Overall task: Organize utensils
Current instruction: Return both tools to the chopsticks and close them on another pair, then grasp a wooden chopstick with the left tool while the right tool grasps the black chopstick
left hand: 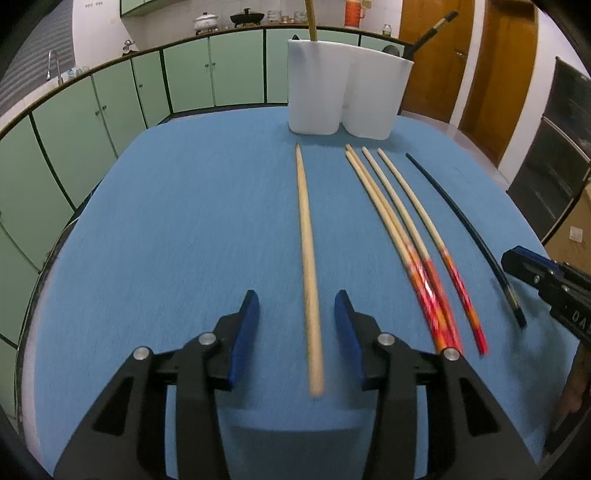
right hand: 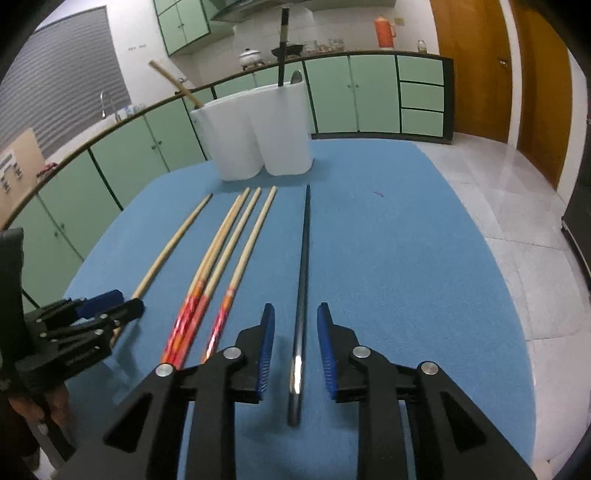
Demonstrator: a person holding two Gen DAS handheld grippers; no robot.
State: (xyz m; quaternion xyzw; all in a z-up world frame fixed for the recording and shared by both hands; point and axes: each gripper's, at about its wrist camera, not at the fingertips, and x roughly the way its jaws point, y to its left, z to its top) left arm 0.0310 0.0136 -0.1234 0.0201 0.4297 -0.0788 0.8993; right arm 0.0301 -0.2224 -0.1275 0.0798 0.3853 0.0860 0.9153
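We see the left gripper [left hand: 297, 308] with its blue pads [left hand: 246, 332] spread, a plain wooden chopstick [left hand: 306, 251] lying on the cloth between them and touching neither pad. The right gripper [right hand: 295, 321] likewise stands with its pads [right hand: 266, 339] parted on either side of a black chopstick [right hand: 303, 266], with clear gaps on both sides — nothing is pinched.

Between these two sticks lie three chopsticks with red-patterned handles [left hand: 432, 295]: two close together, nearly touching along their length, and a third just to their right. All five sticks lie roughly parallel, thin tips pointing far, thick ends near.

Beyond the tips, at the far edge of the blue tablecloth [left hand: 184, 221], stands a white two-compartment holder [left hand: 347, 88]. Its left compartment holds one wooden stick [left hand: 311, 18] — upright in the left wrist view, leaning left in the right wrist view. Its right compartment holds a black chopstick [left hand: 432, 31] and what appears to be a spoon [right hand: 296, 76], only its top showing.

Farther out we note green cabinets [left hand: 229, 70] under a counter with pots [left hand: 207, 20], an orange flask [left hand: 352, 13] and wooden doors [left hand: 436, 55] at the right. Part of a hand [right hand: 51, 402] shows beneath the left gripper in the right wrist view.
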